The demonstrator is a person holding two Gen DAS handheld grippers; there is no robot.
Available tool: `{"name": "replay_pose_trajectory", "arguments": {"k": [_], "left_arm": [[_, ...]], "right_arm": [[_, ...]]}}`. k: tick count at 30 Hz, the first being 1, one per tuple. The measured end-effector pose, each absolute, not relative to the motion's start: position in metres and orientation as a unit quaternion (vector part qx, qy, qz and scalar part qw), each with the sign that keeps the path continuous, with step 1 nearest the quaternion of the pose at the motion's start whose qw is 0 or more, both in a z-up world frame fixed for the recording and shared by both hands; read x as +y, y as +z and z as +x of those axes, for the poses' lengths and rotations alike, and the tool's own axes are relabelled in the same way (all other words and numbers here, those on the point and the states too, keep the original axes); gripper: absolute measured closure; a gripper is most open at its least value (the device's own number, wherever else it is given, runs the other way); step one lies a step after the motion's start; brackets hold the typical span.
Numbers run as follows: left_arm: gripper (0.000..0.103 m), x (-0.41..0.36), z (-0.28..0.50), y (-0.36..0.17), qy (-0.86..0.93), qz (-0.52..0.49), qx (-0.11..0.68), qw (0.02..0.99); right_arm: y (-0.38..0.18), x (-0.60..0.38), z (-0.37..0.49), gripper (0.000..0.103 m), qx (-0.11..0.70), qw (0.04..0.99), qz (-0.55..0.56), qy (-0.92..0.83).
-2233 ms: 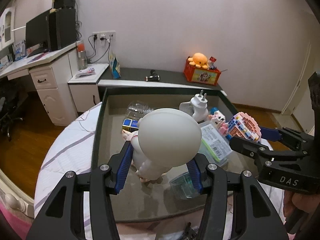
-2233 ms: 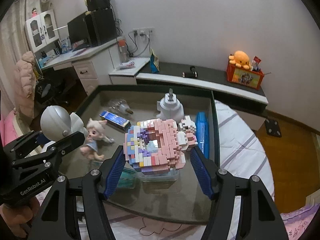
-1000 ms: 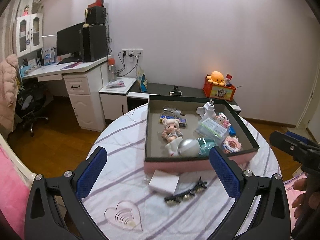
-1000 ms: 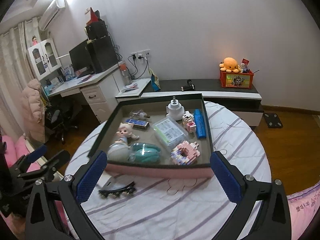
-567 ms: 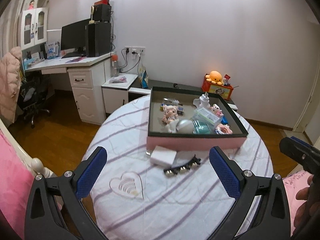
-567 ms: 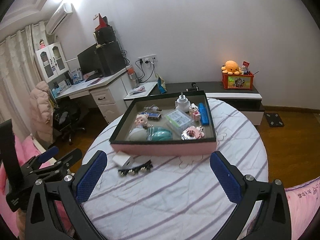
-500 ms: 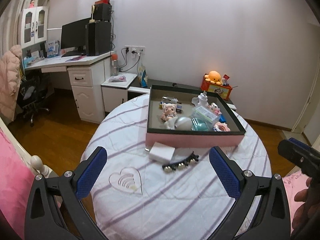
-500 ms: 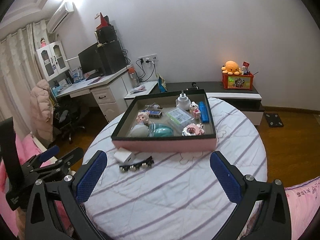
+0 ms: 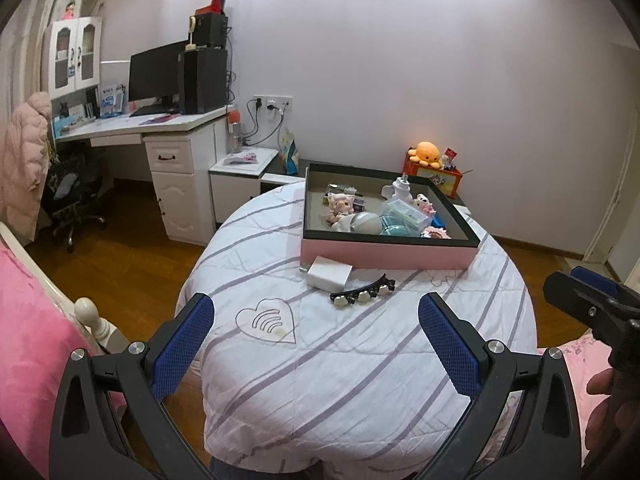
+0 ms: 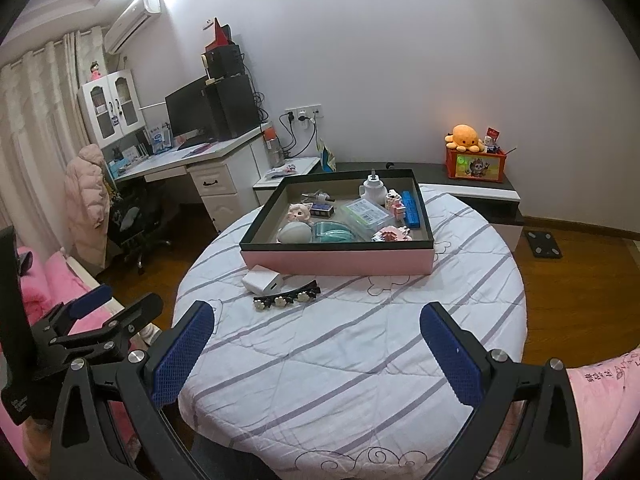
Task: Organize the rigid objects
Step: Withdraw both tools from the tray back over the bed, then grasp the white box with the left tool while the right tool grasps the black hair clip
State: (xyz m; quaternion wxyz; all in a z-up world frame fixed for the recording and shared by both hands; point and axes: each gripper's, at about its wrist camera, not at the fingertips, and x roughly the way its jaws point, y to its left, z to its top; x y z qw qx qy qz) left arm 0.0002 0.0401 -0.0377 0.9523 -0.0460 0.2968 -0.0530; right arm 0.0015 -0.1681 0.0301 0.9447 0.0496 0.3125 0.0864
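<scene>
The round counter [image 10: 360, 344] wears a quilted, matt cloth cover, white with lilac stripes and slightly creased. On it, the tray [image 10: 340, 262] looks like smooth card: pale pink outside, matt black rim. By its near left corner lie a white charger block [image 10: 262, 280] of smooth plastic and a hair clip [image 10: 286, 296], black with pearly glossy flowers. Each hand-held gripper has matt black plastic arms, shiny metal screws and blue, rough-textured pads [image 9: 448, 350]. The floor [image 10: 580, 292] is glossy wood.

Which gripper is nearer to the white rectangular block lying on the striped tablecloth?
Left, probably: the left gripper faces the white rectangular block nearly head-on, while the right gripper stands off to its right.
</scene>
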Motion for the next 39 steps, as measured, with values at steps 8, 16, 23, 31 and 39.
{"name": "replay_pose_trajectory", "arguments": {"k": [8,16,23,31,39], "left_arm": [[0.000,0.049,-0.004,-0.042,-0.046,-0.053,0.299,0.952],[0.000,0.050,-0.001,-0.050,-0.046,-0.054,0.309,0.948],[0.000,0.050,0.010,-0.064,-0.046,-0.053,0.326,0.943],[0.000,0.050,0.031,-0.083,-0.042,-0.043,0.349,0.935],[0.000,0.051,0.061,-0.098,-0.043,-0.030,0.365,0.930]], "right_arm": [[0.032,-0.166,-0.003,0.000,0.313,0.945,0.045,0.085],[0.028,-0.163,0.000,0.000,0.323,0.942,0.038,0.083],[0.015,-0.159,0.016,0.000,0.344,0.934,0.030,0.085],[-0.011,-0.153,0.046,0.000,0.378,0.921,0.026,0.091],[-0.046,-0.139,0.084,0.000,0.417,0.902,0.022,0.104]]}}
